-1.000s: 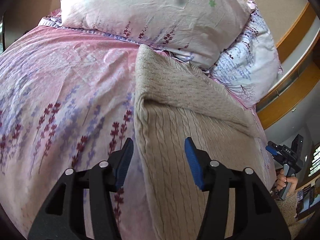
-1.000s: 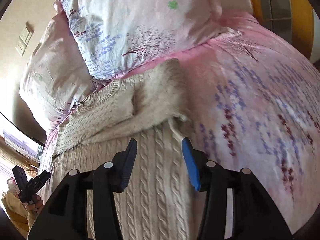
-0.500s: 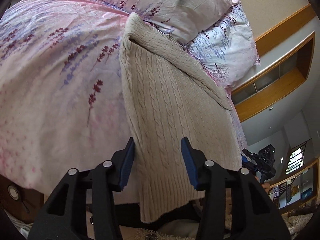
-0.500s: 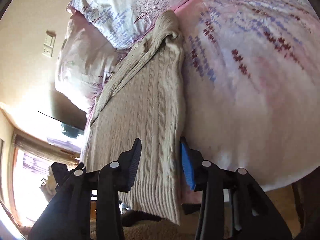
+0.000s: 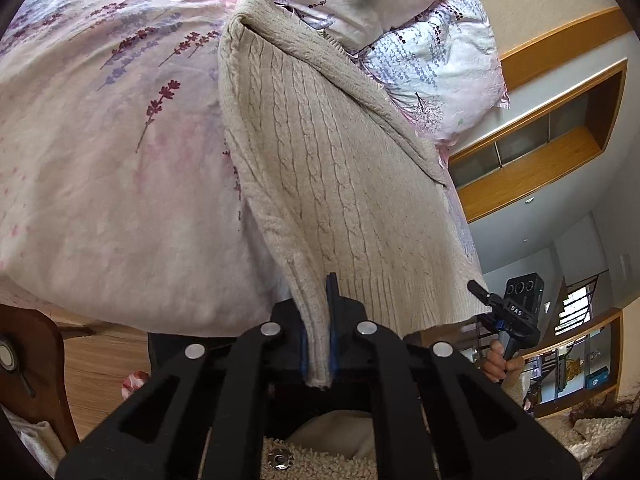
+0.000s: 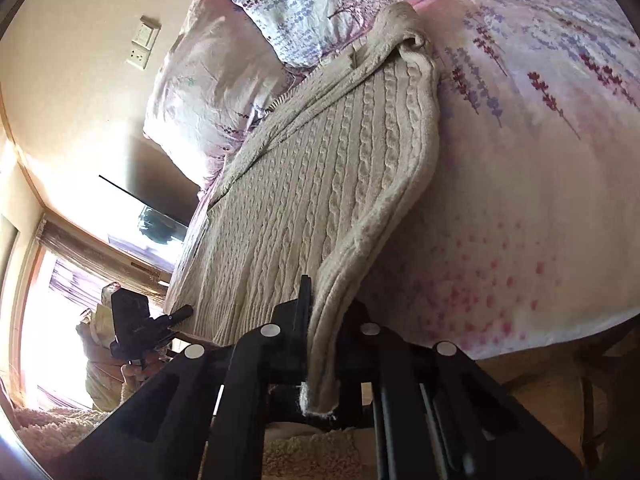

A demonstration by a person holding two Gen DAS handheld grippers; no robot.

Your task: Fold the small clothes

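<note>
Beige wall (image 6: 80, 20), wall socket (image 6: 142, 43), possibly window (image 6: 48, 300) glare, wooden shelf (image 5: 548, 152).

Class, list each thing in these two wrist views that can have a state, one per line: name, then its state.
Left hand-held gripper: shut on the sweater's hem corner.
Right hand-held gripper: shut on the opposite hem corner.
Sweater: spread on the bed, sleeves folded across its top, hem end lifted.
Bed cover: spread, lightly wrinkled.
Pillows: lying at the head of the bed.

We see a pink floral bedspread (image 5: 120, 168), two white floral pillows (image 5: 436, 64) at its head, a wooden wall shelf (image 5: 552, 148), and a beige wall socket plate (image 6: 143, 42).
</note>
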